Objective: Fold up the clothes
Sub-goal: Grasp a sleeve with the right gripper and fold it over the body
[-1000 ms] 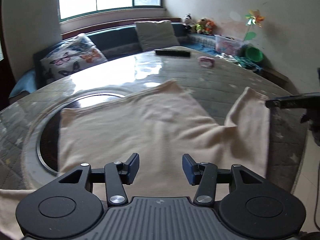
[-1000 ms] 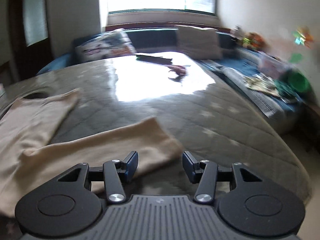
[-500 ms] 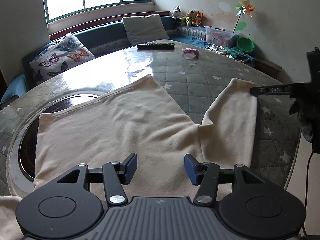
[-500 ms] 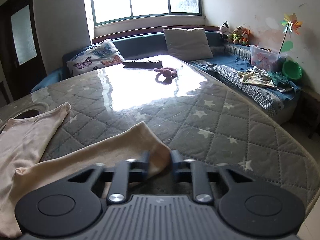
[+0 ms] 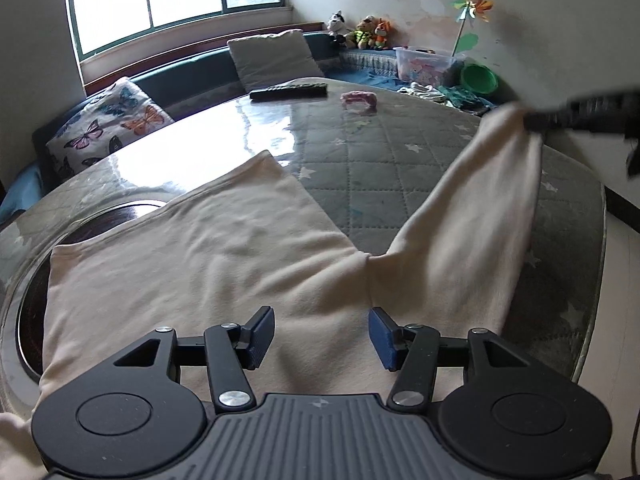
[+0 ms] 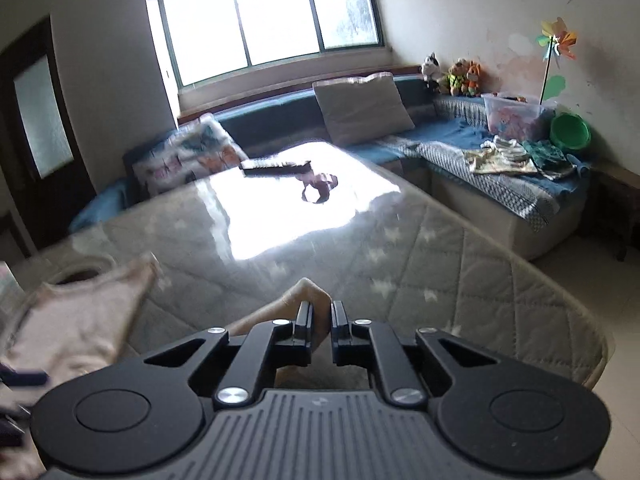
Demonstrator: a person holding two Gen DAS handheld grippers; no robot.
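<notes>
Cream long-sleeved knit top (image 5: 208, 264): spread flat, body across the near half of the round worktop with a quilted grey star-print cover under a glossy clear sheet (image 5: 384, 168); the body's left side overlaps a dark round opening in the worktop (image 5: 30, 312).

Sleeve of the top (image 5: 472, 232): rises from the armpit toward the right edge of the worktop, cuff end lifted clear of the surface.

Right tongs (image 6: 319, 316): nearly closed, pinching the sleeve cuff between the pads; seen from the left wrist view as a blurred dark bar at the cuff (image 5: 536, 120).

Left tongs (image 5: 322, 334): jaws apart at a middling width, nothing between them, hovering over the lower body of the top.

Black remote control (image 5: 289, 91): far side of worktop.

Small pink fabric item (image 5: 359, 99): just right of the remote control.

Beyond the worktop: butterfly-print cushion (image 5: 108, 128), grey cushion (image 5: 276, 60), row of soft toys (image 5: 360, 34), green plastic basin (image 5: 479, 79).
</notes>
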